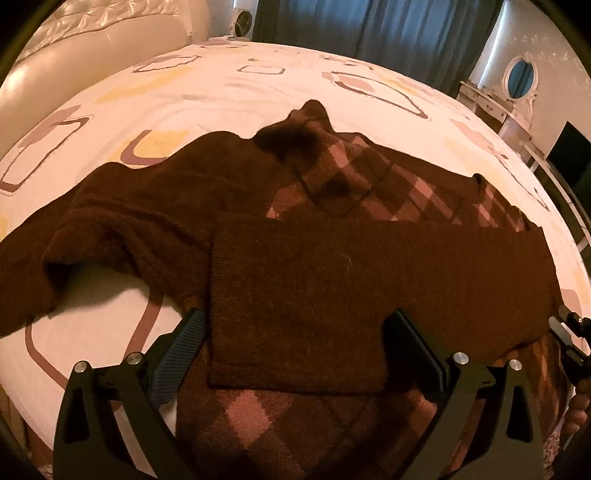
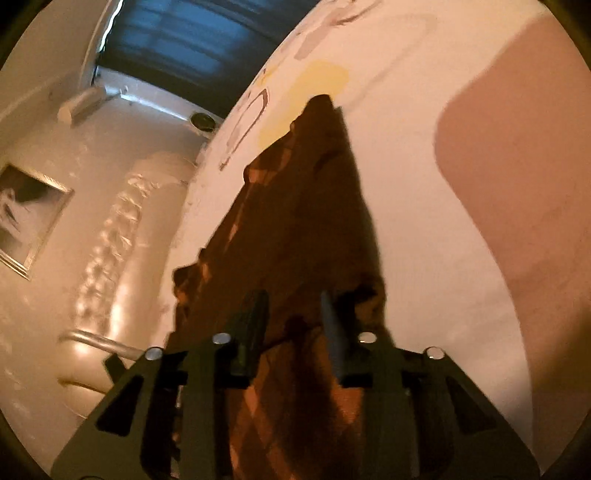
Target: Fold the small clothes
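A brown sweater with a pink diamond pattern lies spread on the bed. One sleeve is folded across its body; the other sleeve lies out to the left. My left gripper is open, its fingers either side of the folded sleeve's cuff end, just above it. In the right wrist view my right gripper is narrowly open over the sweater's edge, with fabric between its fingers; the view is tilted and blurred. The right gripper's tip shows at the left wrist view's right edge.
The bed sheet is white with brown and yellow shapes. A cream padded headboard is at the far left. Blue curtains, a white dressing table and a dark screen stand beyond the bed.
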Demonstrator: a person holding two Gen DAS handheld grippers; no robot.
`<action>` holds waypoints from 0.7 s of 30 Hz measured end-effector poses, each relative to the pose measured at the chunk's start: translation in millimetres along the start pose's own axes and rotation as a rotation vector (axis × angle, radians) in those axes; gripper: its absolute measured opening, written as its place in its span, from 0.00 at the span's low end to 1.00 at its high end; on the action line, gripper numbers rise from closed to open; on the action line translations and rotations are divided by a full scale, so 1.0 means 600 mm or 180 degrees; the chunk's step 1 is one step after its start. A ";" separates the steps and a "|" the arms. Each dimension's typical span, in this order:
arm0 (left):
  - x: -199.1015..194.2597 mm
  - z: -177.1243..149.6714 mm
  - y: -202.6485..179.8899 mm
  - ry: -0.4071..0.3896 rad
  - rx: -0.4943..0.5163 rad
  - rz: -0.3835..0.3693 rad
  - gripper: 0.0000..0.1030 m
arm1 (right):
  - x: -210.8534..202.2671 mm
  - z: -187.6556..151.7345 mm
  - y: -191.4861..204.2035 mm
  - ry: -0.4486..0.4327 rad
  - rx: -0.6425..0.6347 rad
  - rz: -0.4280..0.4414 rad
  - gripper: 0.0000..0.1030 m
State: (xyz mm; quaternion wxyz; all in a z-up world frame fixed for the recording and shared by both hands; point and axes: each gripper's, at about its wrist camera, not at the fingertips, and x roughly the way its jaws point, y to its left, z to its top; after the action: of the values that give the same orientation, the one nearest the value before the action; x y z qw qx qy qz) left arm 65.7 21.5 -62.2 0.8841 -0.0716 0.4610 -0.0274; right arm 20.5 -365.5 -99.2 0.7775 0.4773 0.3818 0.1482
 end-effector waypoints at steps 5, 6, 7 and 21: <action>-0.001 -0.002 0.000 -0.0022 0.0040 -0.0012 0.96 | -0.010 -0.010 -0.005 -0.0040 -0.0171 0.0033 0.24; -0.001 -0.002 0.000 -0.0029 0.0048 -0.0023 0.96 | -0.010 -0.012 -0.001 -0.0058 -0.0254 0.0002 0.24; -0.002 -0.003 0.002 -0.0042 0.0053 -0.0043 0.96 | -0.010 -0.015 0.001 -0.0069 -0.0332 -0.0022 0.24; -0.151 -0.043 0.173 -0.0263 -0.0207 0.0004 0.96 | -0.003 -0.013 0.021 -0.0004 -0.0378 -0.0157 0.24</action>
State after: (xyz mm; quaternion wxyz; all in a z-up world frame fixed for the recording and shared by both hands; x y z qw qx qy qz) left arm -9.1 131.8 -19.0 0.8996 -0.1011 0.4248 -0.0089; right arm 15.3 -355.4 -89.8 0.8081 0.4208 0.3836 0.1511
